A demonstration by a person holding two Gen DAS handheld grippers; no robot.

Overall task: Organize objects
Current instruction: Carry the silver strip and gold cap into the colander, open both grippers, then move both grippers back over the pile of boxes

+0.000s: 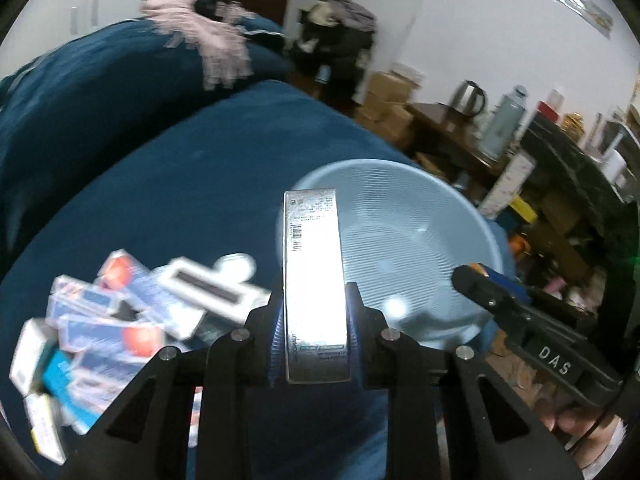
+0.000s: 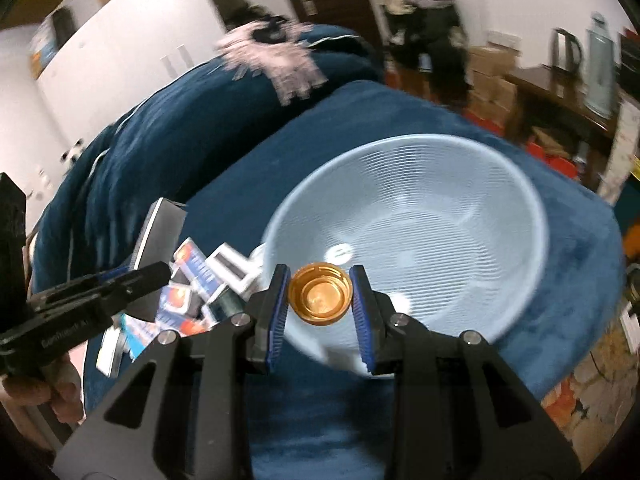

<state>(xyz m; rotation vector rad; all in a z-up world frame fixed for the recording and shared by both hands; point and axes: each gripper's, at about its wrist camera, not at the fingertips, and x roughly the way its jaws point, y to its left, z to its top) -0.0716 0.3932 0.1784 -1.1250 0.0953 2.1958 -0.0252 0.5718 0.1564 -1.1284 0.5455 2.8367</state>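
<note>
My left gripper (image 1: 315, 312) is shut on a long silver box (image 1: 314, 264) and holds it upright over the near-left rim of a light blue basin (image 1: 424, 240). My right gripper (image 2: 320, 296) is shut on a small orange cap (image 2: 320, 299) above the near rim of the same basin (image 2: 440, 208). A pile of small boxes (image 1: 104, 320) lies on the blue blanket left of the basin; it also shows in the right wrist view (image 2: 192, 292). The right gripper shows at the right of the left wrist view (image 1: 500, 300). The left gripper shows at the left of the right wrist view (image 2: 100, 292), with its silver box (image 2: 160, 236).
The basin sits on a blue blanket (image 1: 180, 168) over a bed. A pink cloth (image 1: 208, 36) lies at the far end. A wooden table with a kettle (image 1: 468, 98) and a flask (image 1: 504, 120) stands to the right, with cardboard boxes (image 1: 388, 108) beside it.
</note>
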